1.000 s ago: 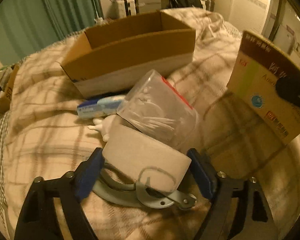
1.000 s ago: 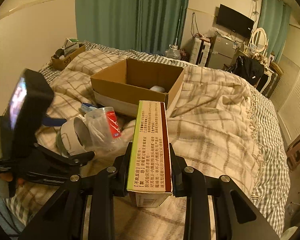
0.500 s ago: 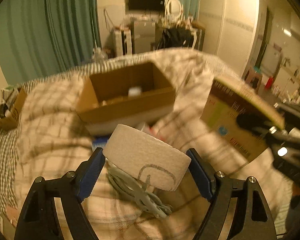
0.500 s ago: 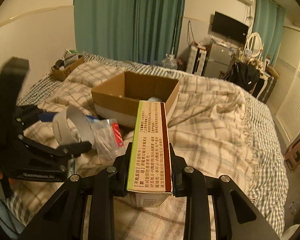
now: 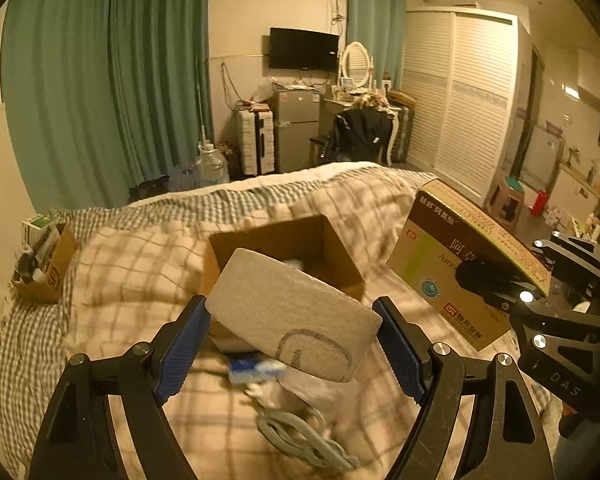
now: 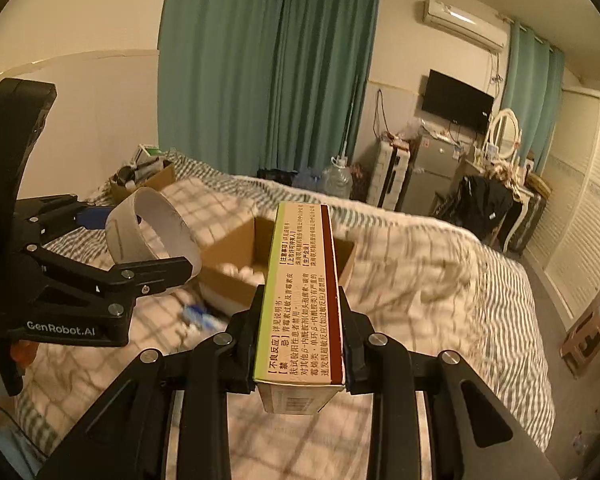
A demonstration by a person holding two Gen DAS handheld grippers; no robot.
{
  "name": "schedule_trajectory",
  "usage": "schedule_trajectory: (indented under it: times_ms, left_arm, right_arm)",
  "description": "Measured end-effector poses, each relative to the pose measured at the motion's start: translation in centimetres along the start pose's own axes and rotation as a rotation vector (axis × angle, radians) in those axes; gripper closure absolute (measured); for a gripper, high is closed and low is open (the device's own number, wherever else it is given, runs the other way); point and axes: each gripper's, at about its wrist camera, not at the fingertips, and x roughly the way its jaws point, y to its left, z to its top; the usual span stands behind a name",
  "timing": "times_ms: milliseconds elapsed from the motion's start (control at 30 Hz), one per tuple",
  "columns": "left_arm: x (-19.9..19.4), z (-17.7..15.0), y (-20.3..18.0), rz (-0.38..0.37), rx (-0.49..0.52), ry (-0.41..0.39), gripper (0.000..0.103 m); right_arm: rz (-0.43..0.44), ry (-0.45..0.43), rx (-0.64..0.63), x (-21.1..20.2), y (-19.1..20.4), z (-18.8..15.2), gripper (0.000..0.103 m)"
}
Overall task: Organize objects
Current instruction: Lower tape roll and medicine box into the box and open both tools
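My left gripper (image 5: pixel 290 306) is shut on a wide white tape roll (image 5: pixel 284 304), its blue pads pressing both sides, held in the air above the bed. The right wrist view shows the same roll (image 6: pixel 152 240) as a hollow ring. My right gripper (image 6: pixel 301 292) is shut on a long medicine box (image 6: pixel 302 300) with printed text, standing on its narrow edge. That box (image 5: pixel 452 264) appears at the right in the left wrist view. An open cardboard box (image 5: pixel 284 248) sits on the bed beyond both grippers, with something white inside.
Below the roll, on the checked blanket (image 5: pixel 132 264), lie a blue-and-white packet (image 5: pixel 256 368) and a grey scissor-like tool (image 5: pixel 300 436). A small carton of clutter (image 5: pixel 48 268) stands at the bed's left edge. Curtains, fridge and wardrobe line the far walls.
Both grippers have risen with their loads still gripped. The cardboard box and the items on the bed now look lower and farther away, and more of the room shows.
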Motion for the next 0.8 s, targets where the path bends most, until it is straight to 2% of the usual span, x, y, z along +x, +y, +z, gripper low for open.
schedule_trajectory:
  times_ms: [167,433,633,800]
  left_arm:
    - [2.3,2.5,2.4,0.023,-0.019,0.021,0.019]
    - [10.2,5.1,5.1,0.041,-0.032,0.072,0.019]
    - [17.0,5.2,5.7,0.053,0.007,0.127,0.019]
    - [20.6,4.3,6.1,0.024,0.019,0.166,0.018]
  right_arm:
    - [0.012,-0.002,-0.021,3.2,-0.2,3.6,0.075]
    - [0.007,0.057,-0.023,12.1,-1.2,7.5,0.075]
    - [0.009,0.143,-0.016,19.6,-2.4,7.2,0.075]
    - [0.02,0.194,0.01,23.7,-3.6,5.5,0.075]
